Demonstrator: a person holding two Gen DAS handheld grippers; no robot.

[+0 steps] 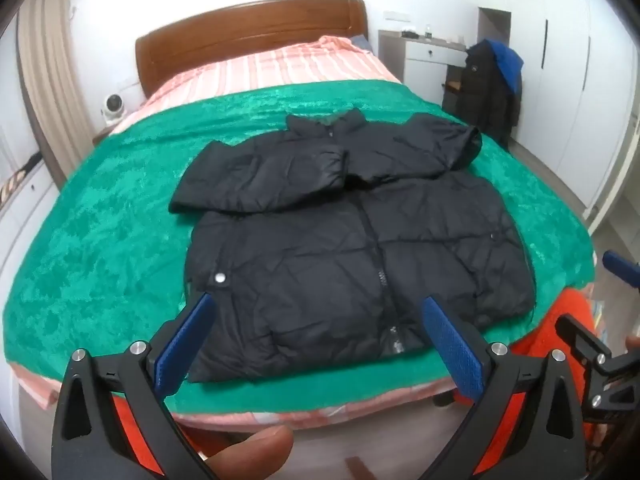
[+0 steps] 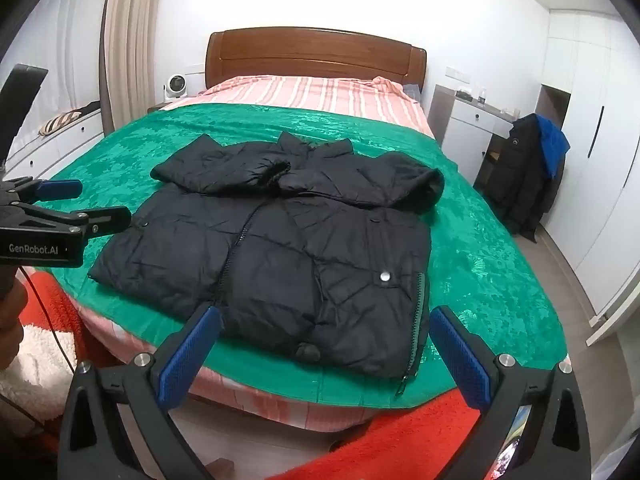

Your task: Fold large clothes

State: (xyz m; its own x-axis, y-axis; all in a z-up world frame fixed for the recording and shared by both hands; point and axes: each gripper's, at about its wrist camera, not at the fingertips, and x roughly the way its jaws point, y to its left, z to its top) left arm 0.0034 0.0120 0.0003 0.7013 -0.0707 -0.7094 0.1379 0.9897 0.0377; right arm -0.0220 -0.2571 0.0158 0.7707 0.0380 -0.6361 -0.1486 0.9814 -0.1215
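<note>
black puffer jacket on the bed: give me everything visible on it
The black puffer jacket lies front-up on the green blanket, collar toward the headboard, hem at the blanket's near edge. It looks like quilted, slightly shiny, creased fabric. The centre zipper is closed; both sleeves are folded across the chest, cuffs meeting near the middle. A silver snap shows near a zipped side pocket, with a darker snap on the other side. Nothing touches it but the blanket; both open grippers hang short of the hem.

White-walled bedroom, wooden headboard, bed with pink striped sheet, beige curtain, white wardrobe, grey floor.
</note>
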